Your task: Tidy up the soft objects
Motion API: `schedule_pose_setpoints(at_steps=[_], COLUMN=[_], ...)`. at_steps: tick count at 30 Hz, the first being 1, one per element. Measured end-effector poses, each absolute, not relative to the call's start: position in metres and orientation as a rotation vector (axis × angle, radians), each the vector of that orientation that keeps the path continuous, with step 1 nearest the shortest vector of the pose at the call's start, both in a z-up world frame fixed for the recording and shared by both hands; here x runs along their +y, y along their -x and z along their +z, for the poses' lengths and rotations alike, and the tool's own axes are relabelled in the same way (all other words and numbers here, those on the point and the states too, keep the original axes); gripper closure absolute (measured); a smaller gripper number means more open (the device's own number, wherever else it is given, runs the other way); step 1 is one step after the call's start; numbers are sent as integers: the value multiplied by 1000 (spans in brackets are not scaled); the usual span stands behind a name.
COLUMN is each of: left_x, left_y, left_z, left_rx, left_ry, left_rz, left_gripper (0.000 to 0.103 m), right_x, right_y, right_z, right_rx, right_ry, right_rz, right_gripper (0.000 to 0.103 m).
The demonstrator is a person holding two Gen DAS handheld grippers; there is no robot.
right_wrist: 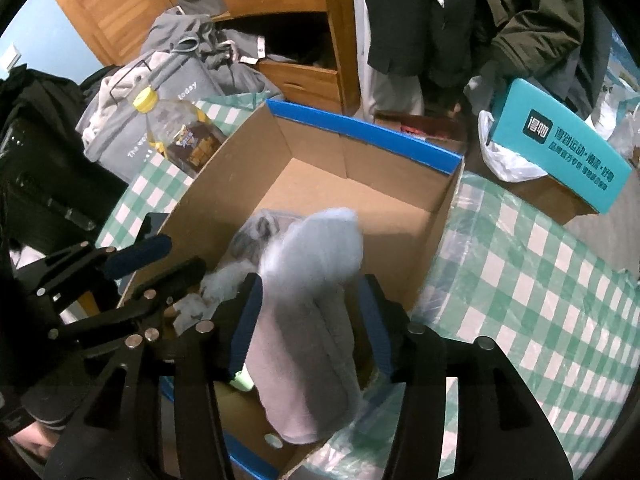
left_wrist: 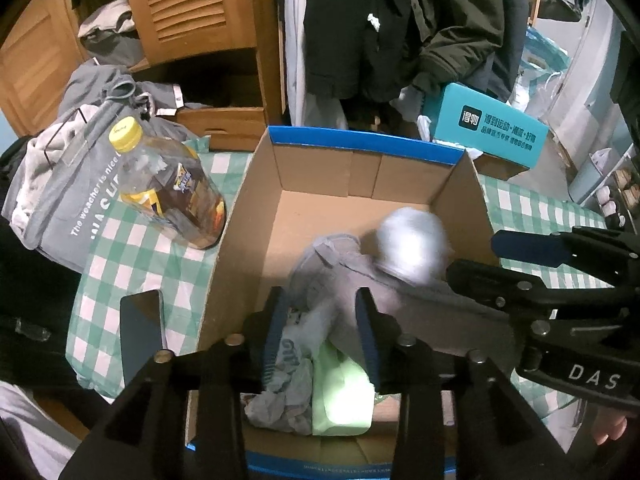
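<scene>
An open cardboard box (left_wrist: 360,146) with a blue rim stands on the green checked cloth, and both grippers hang over its near end. A grey soft garment (left_wrist: 420,304), blurred at its pale end, lies between them above the box floor. My left gripper (left_wrist: 322,324) is open, one end of the garment loose between its blue pads. My right gripper (right_wrist: 312,320) is open too. The garment (right_wrist: 304,352) leans on its left pad, and a gap shows at the right pad. A light green soft item (left_wrist: 340,396) and crumpled grey material (left_wrist: 288,392) lie in the box (right_wrist: 360,130) underneath.
A yellow-capped bottle (left_wrist: 168,184) lies left of the box beside a grey tote bag (left_wrist: 64,192) stuffed with clothes. A dark flat device (left_wrist: 140,332) rests near the box's left wall. A teal carton (left_wrist: 492,128) sits behind on the right. Dark coats (left_wrist: 400,20) hang beyond.
</scene>
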State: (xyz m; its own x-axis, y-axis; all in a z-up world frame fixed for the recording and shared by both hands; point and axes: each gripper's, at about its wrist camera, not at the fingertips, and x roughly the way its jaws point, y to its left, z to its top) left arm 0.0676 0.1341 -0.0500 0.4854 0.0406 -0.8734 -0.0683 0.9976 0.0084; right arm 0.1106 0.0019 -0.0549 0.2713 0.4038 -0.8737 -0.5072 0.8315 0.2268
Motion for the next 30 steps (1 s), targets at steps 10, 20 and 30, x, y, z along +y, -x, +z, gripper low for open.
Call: schedule_pose_setpoints(at_steps=[10, 20, 30], left_x=[124, 104, 81], left_y=[-58, -43, -23], left_z=[-28, 1, 24], left_rx=[1022, 974, 930], left_ry=[-12, -51, -82], left_rz=[83, 77, 39], left_gripper=[33, 16, 6], right_x=[-19, -49, -92], right_y=[-102, -86, -62], right_z=[-32, -6, 16], right_rx=[1090, 1038, 992], right_ry=[97, 80, 47], right_rz=[564, 496, 440], right_gripper=[38, 36, 36])
